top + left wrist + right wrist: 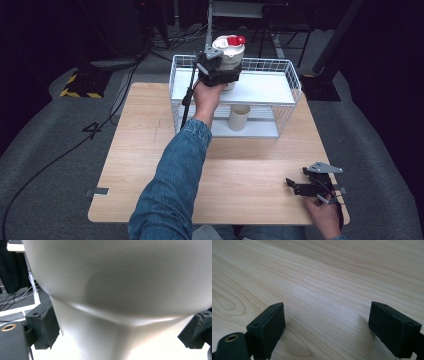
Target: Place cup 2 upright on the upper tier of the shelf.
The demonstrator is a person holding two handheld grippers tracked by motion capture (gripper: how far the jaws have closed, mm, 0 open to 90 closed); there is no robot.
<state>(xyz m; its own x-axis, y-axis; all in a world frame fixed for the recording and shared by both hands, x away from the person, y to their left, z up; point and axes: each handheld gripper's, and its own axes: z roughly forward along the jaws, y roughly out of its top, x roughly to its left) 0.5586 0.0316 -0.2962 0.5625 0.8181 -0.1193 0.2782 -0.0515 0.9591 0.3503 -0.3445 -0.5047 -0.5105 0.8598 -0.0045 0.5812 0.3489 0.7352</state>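
Two hand-held grippers: left (218, 70) clamps one white jar (229, 55), right (300, 187) gapes.

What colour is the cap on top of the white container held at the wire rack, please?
Red; the cap tops the white container, clearest in the high view.

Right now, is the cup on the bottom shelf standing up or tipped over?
Standing up. The cup sits upright on the wire rack's lower shelf, open mouth facing up.
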